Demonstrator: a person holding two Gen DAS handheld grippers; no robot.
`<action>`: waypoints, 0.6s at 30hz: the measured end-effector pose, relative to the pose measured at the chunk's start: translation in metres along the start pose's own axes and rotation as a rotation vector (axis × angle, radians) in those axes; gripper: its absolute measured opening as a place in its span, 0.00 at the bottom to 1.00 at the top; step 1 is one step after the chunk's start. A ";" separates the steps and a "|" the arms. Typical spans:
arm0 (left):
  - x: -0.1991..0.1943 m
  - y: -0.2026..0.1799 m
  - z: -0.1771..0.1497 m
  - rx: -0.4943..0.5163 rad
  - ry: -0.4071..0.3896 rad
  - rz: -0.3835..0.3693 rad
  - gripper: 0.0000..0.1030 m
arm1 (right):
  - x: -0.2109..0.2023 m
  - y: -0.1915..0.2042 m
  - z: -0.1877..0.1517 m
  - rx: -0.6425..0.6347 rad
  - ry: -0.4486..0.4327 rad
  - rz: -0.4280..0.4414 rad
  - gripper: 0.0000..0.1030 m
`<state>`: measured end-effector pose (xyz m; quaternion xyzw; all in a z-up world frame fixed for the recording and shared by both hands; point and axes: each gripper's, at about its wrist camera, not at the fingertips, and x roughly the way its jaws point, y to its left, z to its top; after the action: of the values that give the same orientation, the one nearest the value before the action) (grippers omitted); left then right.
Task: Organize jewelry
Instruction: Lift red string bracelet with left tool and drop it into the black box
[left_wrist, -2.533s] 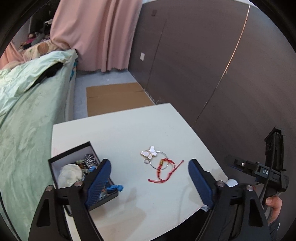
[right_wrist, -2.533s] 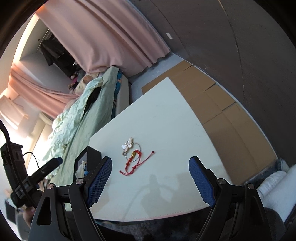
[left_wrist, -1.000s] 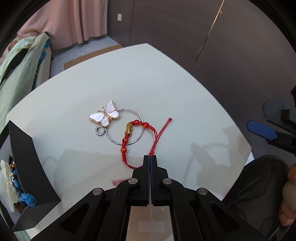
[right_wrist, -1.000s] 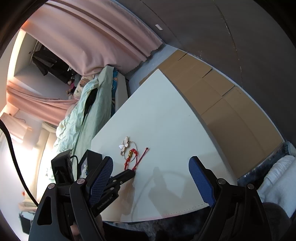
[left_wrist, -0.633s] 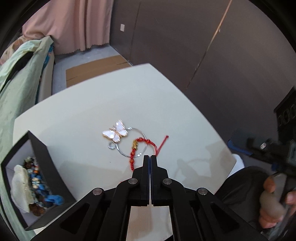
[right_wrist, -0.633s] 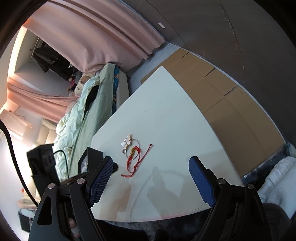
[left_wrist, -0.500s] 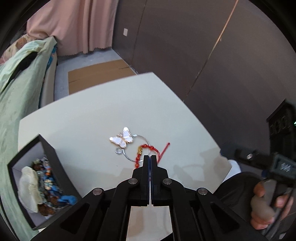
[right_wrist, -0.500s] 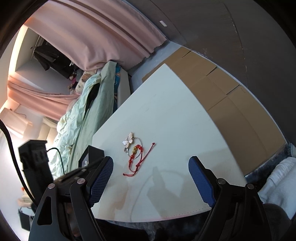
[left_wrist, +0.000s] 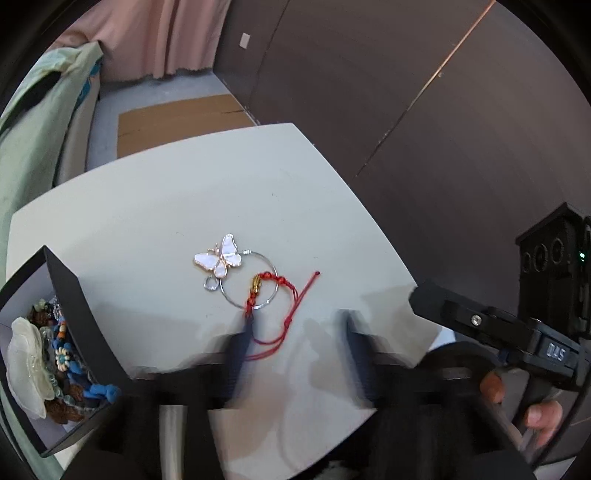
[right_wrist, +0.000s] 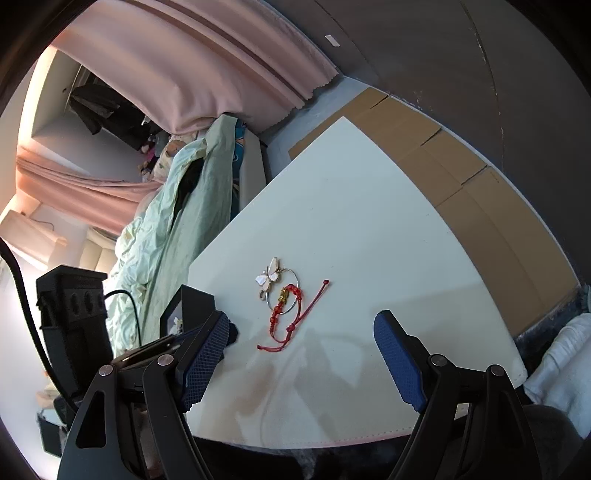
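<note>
While the white table (left_wrist: 155, 206) lies smooth and matte, a knotted red cord bracelet (left_wrist: 275, 306) with a gold bead rests near its middle, crossing a thin silver wire hoop (left_wrist: 251, 280) that carries a glossy pearly butterfly (left_wrist: 220, 256). At the left edge stands an open black box (left_wrist: 70, 306), square and stiff-walled, heaped with beads and a pale flower. Half a second ago the left gripper (left_wrist: 295, 354) had its fingers pressed together on the cord; now its blurred blue pads have spread apart, and the bracelet lies loose on the table between them. Textured blue pads of the right gripper (right_wrist: 299, 365) stay wide apart, near the bracelet.
</note>
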<state>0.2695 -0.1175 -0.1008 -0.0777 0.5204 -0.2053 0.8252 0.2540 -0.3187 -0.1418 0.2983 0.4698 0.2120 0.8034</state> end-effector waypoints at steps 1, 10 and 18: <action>0.001 -0.003 0.000 0.007 -0.016 0.004 0.75 | -0.002 -0.002 0.001 0.005 -0.003 0.003 0.80; 0.030 -0.021 0.003 0.058 0.044 0.043 0.43 | -0.015 -0.018 0.004 0.060 -0.038 0.033 0.80; 0.053 -0.032 0.000 0.130 0.075 0.132 0.33 | -0.019 -0.023 0.006 0.073 -0.044 0.048 0.80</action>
<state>0.2814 -0.1688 -0.1339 0.0184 0.5405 -0.1867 0.8201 0.2514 -0.3493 -0.1434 0.3432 0.4522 0.2072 0.7968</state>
